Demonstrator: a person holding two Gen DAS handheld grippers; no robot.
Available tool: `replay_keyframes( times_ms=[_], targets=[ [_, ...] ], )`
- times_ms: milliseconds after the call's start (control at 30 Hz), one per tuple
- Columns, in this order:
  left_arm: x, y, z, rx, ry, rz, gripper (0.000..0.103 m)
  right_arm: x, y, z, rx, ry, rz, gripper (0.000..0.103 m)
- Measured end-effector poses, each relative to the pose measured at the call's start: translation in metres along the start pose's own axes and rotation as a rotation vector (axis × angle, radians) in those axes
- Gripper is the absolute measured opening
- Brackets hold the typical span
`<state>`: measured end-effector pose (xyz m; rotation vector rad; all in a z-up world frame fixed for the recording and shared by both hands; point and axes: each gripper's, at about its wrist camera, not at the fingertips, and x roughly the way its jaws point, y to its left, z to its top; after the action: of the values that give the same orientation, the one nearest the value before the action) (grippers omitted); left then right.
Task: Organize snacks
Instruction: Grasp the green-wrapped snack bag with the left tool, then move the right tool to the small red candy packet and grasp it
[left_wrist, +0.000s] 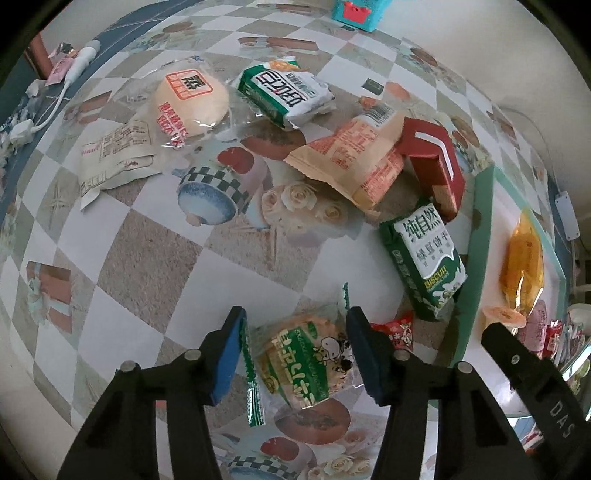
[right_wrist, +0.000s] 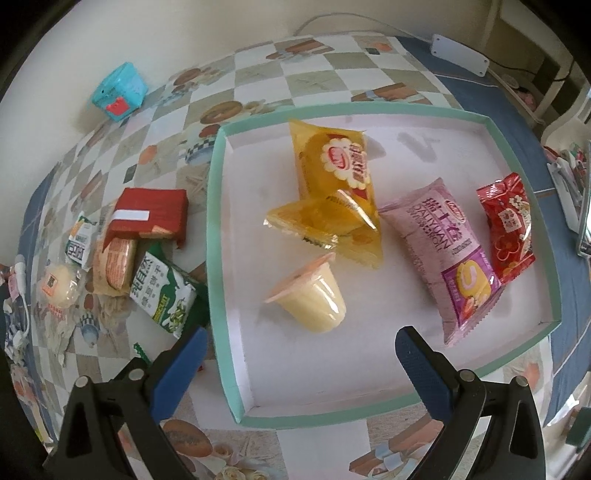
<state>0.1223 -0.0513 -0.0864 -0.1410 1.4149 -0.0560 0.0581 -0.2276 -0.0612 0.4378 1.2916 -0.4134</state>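
Note:
My left gripper (left_wrist: 293, 350) is open, its blue pads on either side of a green-printed round cake packet (left_wrist: 303, 365) lying on the table, not touching it. Beyond lie a green biscuit pack (left_wrist: 424, 258), a red box (left_wrist: 432, 162), an orange packet (left_wrist: 354, 155), a green-white pack (left_wrist: 286, 92), a bun packet (left_wrist: 192, 99) and a white packet (left_wrist: 114, 158). My right gripper (right_wrist: 299, 350) is open and empty over the near edge of the teal-rimmed tray (right_wrist: 218, 236), which holds a pudding cup (right_wrist: 314, 299), yellow packets (right_wrist: 332, 177), a pink packet (right_wrist: 450, 251) and a red packet (right_wrist: 508, 225).
A small red snack packet (left_wrist: 391, 328) lies beside the left gripper's right finger. A teal toy box (right_wrist: 118, 90) stands at the wall. A white cable and device (left_wrist: 74, 70) lie at the table's far left edge. The right gripper's black finger shows in the left wrist view (left_wrist: 517, 362).

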Motion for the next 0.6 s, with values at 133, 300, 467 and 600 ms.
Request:
replay_keyframes(
  times_ms=[133, 300, 467, 600],
  targets=[
    [0.000, 0.016, 0.008, -0.042, -0.020, 0.026, 0.057, 0.002, 0.009, -0.003, -0.033, 0.006, 0.009, 0.103],
    [-0.001, 0.038, 0.018, -0.106, -0.040, 0.050, 0.057, 0.003, 0.030, -0.007, -0.111, 0.009, 0.022, 0.103],
    [-0.002, 0.055, 0.023, -0.160, -0.046, 0.049, 0.058, 0.000, 0.052, -0.012, -0.196, -0.008, 0.050, 0.101],
    [0.000, 0.067, 0.027, -0.192, -0.045, 0.039, 0.059, 0.000, 0.066, -0.016, -0.252, -0.014, 0.081, 0.096]
  ],
)
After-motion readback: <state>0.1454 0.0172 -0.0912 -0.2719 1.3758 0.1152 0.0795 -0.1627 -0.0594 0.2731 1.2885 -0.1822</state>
